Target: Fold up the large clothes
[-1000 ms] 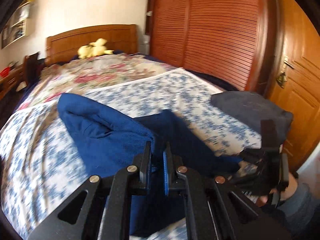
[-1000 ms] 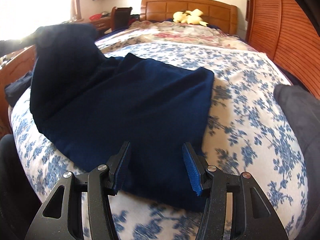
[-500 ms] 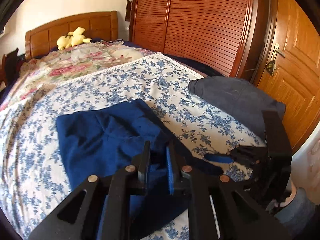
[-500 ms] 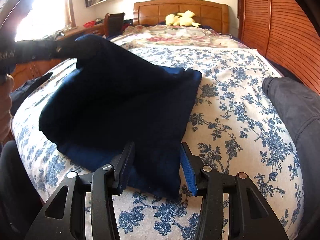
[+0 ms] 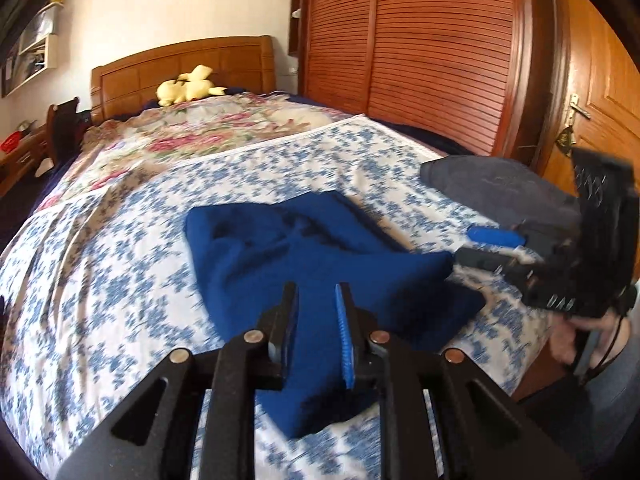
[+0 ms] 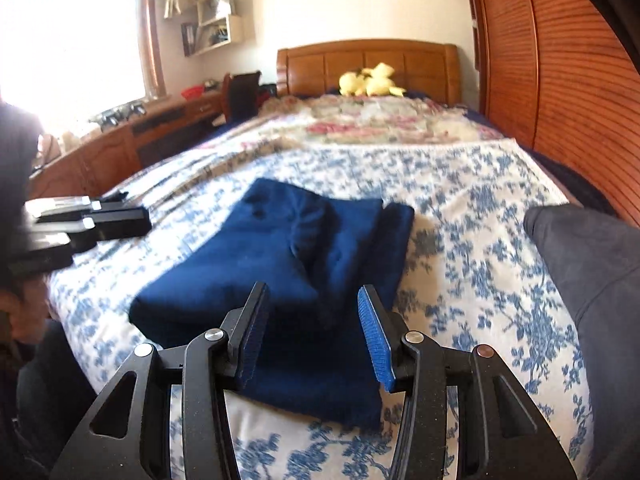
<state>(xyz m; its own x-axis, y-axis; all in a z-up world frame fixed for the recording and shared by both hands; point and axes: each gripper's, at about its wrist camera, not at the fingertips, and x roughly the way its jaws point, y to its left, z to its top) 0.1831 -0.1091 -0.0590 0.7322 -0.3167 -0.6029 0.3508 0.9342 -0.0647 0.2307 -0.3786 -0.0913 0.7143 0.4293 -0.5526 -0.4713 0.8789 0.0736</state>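
A wide bed under a white quilt printed with blue flowers (image 5: pixel 120 280) fills both views. The folded dark blue knit garment (image 6: pixel 288 256) lies on the quilt near its foot edge, with a dark grey folded garment (image 5: pixel 500 188) well apart at the right side. The left gripper (image 5: pixel 316 300) hovers over the blue garment, its jaws narrowly apart, just having been opening, nothing between them. The right gripper (image 6: pixel 312 304) hangs above it too, jaws moderately wide, having closed a little, empty
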